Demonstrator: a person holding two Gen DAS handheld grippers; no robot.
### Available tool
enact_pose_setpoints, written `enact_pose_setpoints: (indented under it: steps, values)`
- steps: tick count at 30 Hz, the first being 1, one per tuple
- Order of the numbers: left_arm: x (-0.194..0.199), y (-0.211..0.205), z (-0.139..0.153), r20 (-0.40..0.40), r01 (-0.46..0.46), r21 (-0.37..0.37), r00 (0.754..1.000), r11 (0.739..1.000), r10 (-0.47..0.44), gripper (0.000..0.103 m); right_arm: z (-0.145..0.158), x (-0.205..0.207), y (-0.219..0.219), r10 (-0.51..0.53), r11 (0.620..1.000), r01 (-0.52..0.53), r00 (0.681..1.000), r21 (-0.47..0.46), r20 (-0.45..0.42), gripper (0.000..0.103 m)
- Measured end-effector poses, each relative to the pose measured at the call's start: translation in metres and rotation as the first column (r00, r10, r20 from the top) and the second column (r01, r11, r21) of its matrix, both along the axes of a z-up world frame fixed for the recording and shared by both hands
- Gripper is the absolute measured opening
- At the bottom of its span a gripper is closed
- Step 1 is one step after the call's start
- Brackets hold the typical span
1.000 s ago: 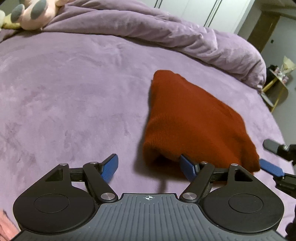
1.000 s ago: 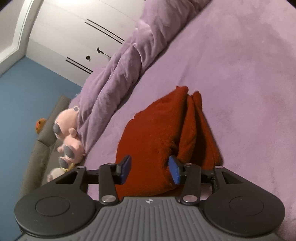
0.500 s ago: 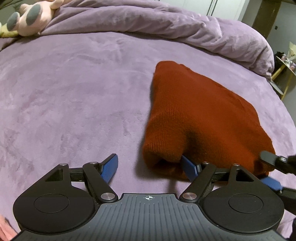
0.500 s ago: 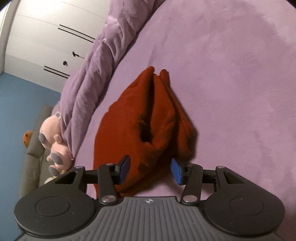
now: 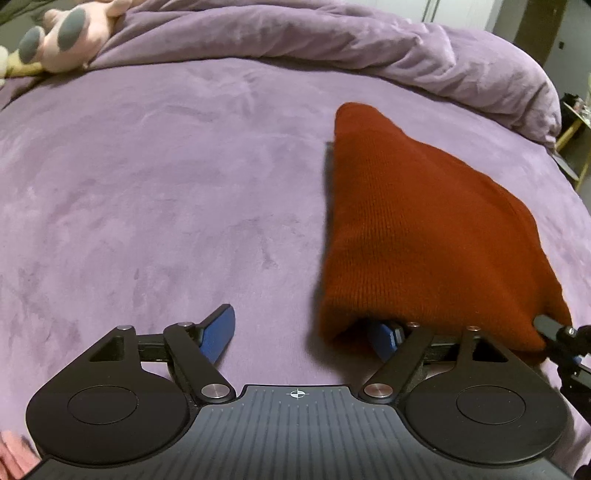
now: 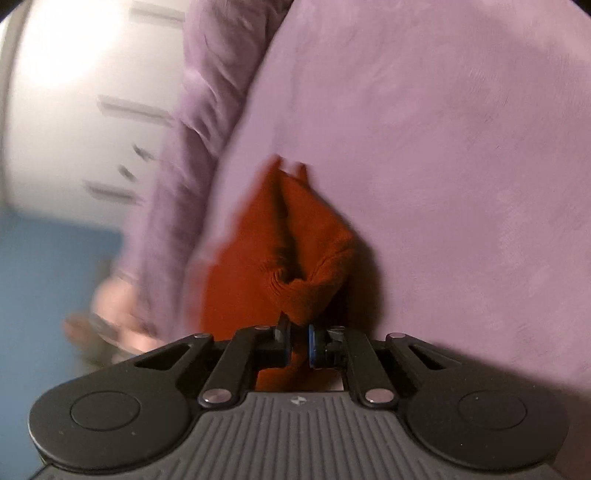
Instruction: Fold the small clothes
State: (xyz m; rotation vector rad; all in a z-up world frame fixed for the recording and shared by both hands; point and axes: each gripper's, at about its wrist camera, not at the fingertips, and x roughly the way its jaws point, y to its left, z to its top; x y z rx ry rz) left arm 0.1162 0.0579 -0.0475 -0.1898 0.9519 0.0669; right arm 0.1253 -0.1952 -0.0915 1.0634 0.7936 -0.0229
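- Your work surface is the purple bed cover (image 5: 155,192), a plush spread that fills most of both views; in the right wrist view (image 6: 443,147) it is blurred.
- A bunched purple duvet (image 5: 332,40) lies heaped along the far edge of the bed, and shows as a smeared ridge at the left in the right wrist view (image 6: 192,110).
- The rust-red knitted garment (image 5: 417,229) sits on the cover to the right of centre, folded into a wedge whose narrow end points toward the duvet and whose wide near edge reaches your grippers.
- A pink plush toy with grey paw pads (image 5: 70,33) rests at the far left corner, against the duvet.
- Your left gripper (image 5: 306,334) is spread wide: its left blue pad lies bare over the cover, while its right pad is tucked under the garment's near-left corner.
- Your right gripper (image 6: 297,345) has its pads pressed together on a bunched fold of the garment (image 6: 295,266), pinching it at the near edge; in the left wrist view, part of it shows at the garment's near-right corner (image 5: 554,328).
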Motion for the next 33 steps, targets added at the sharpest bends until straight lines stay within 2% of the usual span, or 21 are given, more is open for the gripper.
enact_pose_setpoints:
  steps: [3, 4, 6, 10, 12, 15, 18, 20, 22, 23, 24, 27, 28, 29, 31, 33]
  values:
    - [-0.004, 0.002, 0.007, -0.011, -0.02, -0.001, 1.0, 1.0, 0.02, 0.079, 0.026, 0.011, 0.022, 0.082, 0.971, -0.088, 0.996, -0.224, -0.036, 0.012]
    - [-0.006, 0.005, 0.012, -0.006, -0.029, -0.01, 1.0, 1.0, 0.029, 0.079, 0.034, 0.012, 0.025, 0.086, 0.96, -0.094, 0.995, -0.264, -0.043, 0.015]
    - [-0.012, 0.013, 0.022, 0.01, -0.048, -0.024, 0.999, 0.999, 0.048, 0.079, 0.051, 0.007, 0.025, 0.073, 0.944, -0.076, 0.997, -0.32, -0.024, 0.027]
    - [-0.015, 0.017, 0.036, 0.042, -0.066, -0.031, 0.997, 0.997, 0.067, 0.078, 0.078, 0.0, 0.028, 0.047, 0.909, -0.016, 0.997, -0.416, 0.064, 0.029]
    - [-0.014, 0.015, 0.04, 0.04, -0.067, -0.022, 0.997, 0.997, 0.068, 0.078, 0.083, 0.011, 0.035, 0.098, 0.889, -0.053, 0.992, -0.455, 0.074, 0.029]
    - [-0.017, 0.015, 0.048, 0.056, -0.056, -0.023, 0.997, 0.998, 0.057, 0.078, 0.077, 0.037, 0.04, 0.16, 0.877, -0.121, 0.986, -0.465, 0.046, 0.031]
    - [-0.022, 0.019, 0.059, 0.094, -0.059, -0.011, 0.994, 0.998, 0.059, 0.078, 0.067, 0.054, 0.038, 0.168, 0.871, -0.151, 0.986, -0.468, -0.005, 0.031]
    - [-0.018, 0.021, 0.061, 0.108, -0.061, 0.001, 0.992, 0.998, 0.061, 0.079, 0.055, 0.065, 0.029, 0.172, 0.91, -0.166, 0.985, -0.381, -0.019, 0.03]
    - [-0.006, 0.021, 0.059, 0.093, -0.069, 0.022, 0.993, 0.997, 0.066, 0.079, 0.045, 0.072, 0.024, 0.169, 0.936, -0.169, 0.985, -0.309, -0.026, 0.025]
    - [0.002, 0.02, 0.058, 0.086, -0.064, 0.018, 0.994, 0.998, 0.063, 0.079, 0.042, 0.073, 0.02, 0.167, 0.948, -0.165, 0.986, -0.273, -0.013, 0.018]
    - [0.008, 0.019, 0.057, 0.083, -0.064, 0.014, 0.995, 0.998, 0.062, 0.079, 0.041, 0.073, 0.017, 0.17, 0.956, -0.165, 0.986, -0.241, 0.0, 0.015]
    - [0.023, 0.006, 0.054, 0.096, -0.045, 0.024, 0.995, 0.999, 0.042, 0.079, 0.042, 0.064, 0.004, 0.139, 0.983, -0.126, 0.986, -0.132, 0.092, 0.013]
    - [0.028, 0.0, 0.052, 0.1, -0.037, 0.036, 0.994, 0.999, 0.033, 0.079, 0.044, 0.061, 0.002, 0.121, 0.981, -0.105, 0.989, -0.164, 0.088, 0.013]
    - [0.033, -0.005, 0.048, 0.103, -0.023, 0.05, 0.995, 0.998, 0.017, 0.079, 0.047, 0.058, 0.004, 0.114, 0.962, -0.092, 0.991, -0.255, 0.07, 0.012]
    - [0.041, -0.015, 0.038, 0.087, -0.001, 0.093, 0.996, 0.996, -0.007, 0.077, 0.044, 0.058, 0.015, 0.14, 0.906, -0.126, 0.99, -0.404, 0.006, 0.012]
    - [0.044, -0.018, 0.031, 0.081, 0.0, 0.114, 0.997, 0.993, -0.009, 0.078, 0.038, 0.06, 0.027, 0.182, 0.855, -0.17, 0.983, -0.491, -0.024, 0.012]
